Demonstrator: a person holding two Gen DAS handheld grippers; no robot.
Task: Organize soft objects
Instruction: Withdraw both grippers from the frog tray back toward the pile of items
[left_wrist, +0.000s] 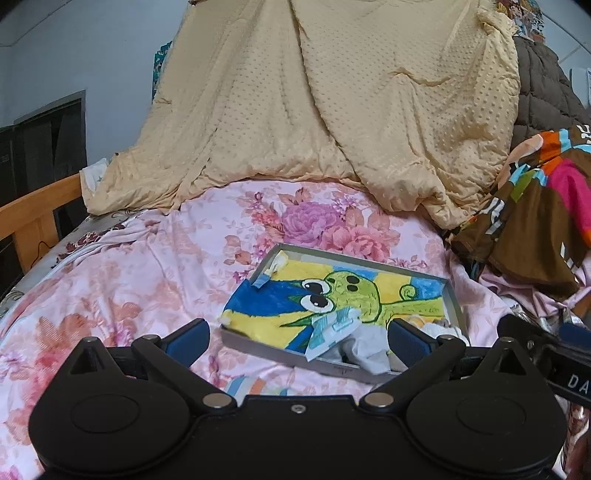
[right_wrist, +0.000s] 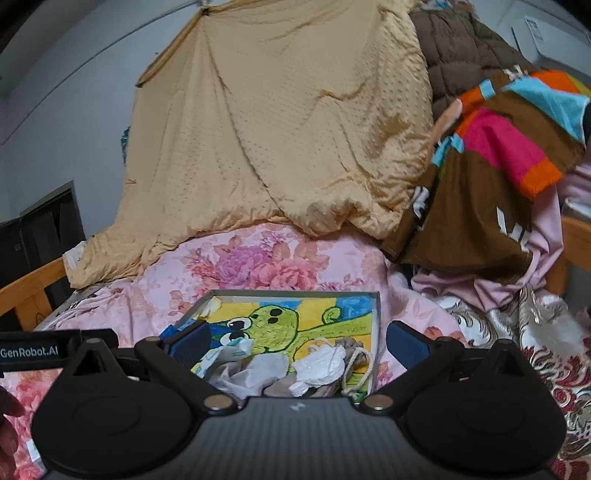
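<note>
While both tools are hanging released and empty above the bed, the task is looking close to done. The left tool (left_wrist: 297, 341) and right tool (right_wrist: 298, 345) are standing wide at the bottom of their frames. The shallow grey tray (left_wrist: 456, 301) with a cartoon frog towel lining is sitting at lower centre on the pink floral bedsheet (left_wrist: 129, 266), and the crumpled white cloths and cord (right_wrist: 317, 363) are lying inside its near end. Nothing loose is showing beside it.

right hand-held gripper (right_wrist: 297, 341): open, empty | tray (right_wrist: 377, 325): cartoon towel (right_wrist: 280, 325), possibly masks (right_wrist: 317, 363)
</note>
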